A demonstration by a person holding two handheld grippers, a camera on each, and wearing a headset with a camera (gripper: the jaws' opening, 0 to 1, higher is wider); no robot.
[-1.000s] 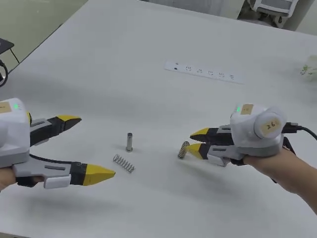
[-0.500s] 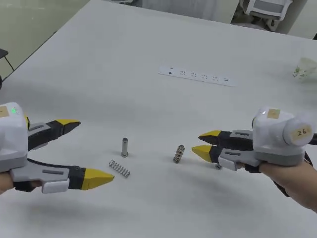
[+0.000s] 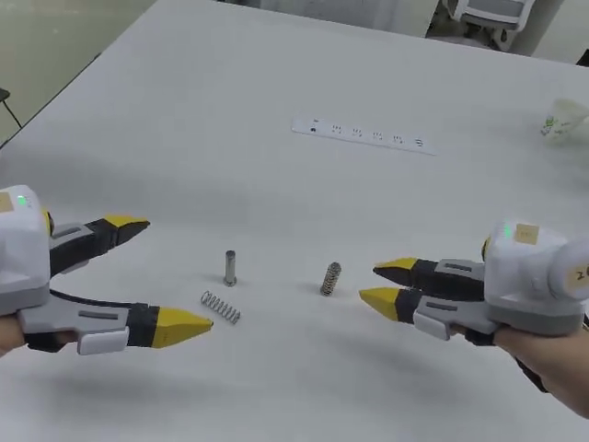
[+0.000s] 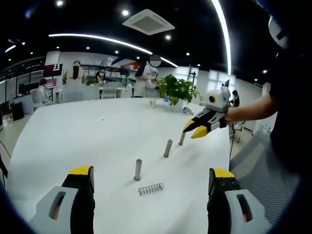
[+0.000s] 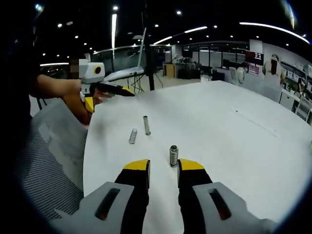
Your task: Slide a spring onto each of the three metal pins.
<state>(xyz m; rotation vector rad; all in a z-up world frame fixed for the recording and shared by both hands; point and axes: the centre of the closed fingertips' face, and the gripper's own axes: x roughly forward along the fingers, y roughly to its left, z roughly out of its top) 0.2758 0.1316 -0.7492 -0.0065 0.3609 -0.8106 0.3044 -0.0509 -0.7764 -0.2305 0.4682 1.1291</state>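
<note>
Steel parts are seen between the grippers: one bare pin (image 3: pixel 230 267) standing upright, one loose spring (image 3: pixel 221 308) lying just beside it near the wide-apart, empty left gripper (image 3: pixel 167 273), and one spring-clad pin (image 3: pixel 330 278) just ahead of the narrowly parted, empty right gripper (image 3: pixel 385 282)

Almost nothing legible is offered. A round sticker (image 3: pixel 580 273) on the white housing of the right gripper (image 3: pixel 373 282) is cut by the picture's edge, and only the start of a handwritten mark, possibly a 2, can be made out. A small tan label (image 3: pixel 525 233) is seen on top of that gripper and another on the left gripper (image 3: pixel 178 273), but no writing can be read on them. The markings on the power strip (image 3: pixel 363 136) are too small to be read, and the dark wall sign (image 4: pixel 53 69) in the left gripper view is blurred.
</note>
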